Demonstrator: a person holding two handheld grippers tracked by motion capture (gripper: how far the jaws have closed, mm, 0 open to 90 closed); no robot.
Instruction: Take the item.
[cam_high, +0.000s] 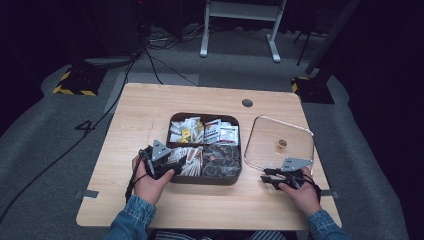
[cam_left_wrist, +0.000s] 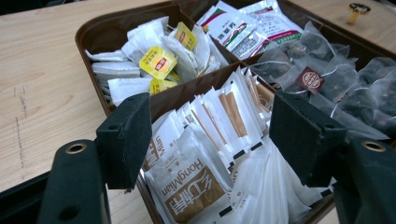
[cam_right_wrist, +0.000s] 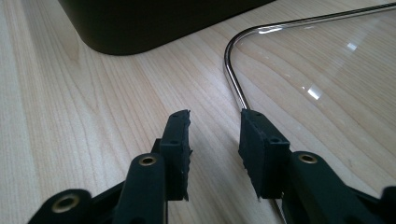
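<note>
Sachets (cam_left_wrist: 201, 186) lie between the left gripper's (cam_left_wrist: 212, 140) wide-spread fingers (cam_left_wrist: 126, 140).

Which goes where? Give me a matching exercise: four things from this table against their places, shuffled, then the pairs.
1. yellow-tagged tea bags
2. HongMian sachets
3. dark clear pouches
4. glass lid

A. box, near-right compartment
B. on the table, right of the box
C. box, far-left compartment
D. box, near-left compartment

Pairs: 1-C, 2-D, 3-A, 4-B
</note>
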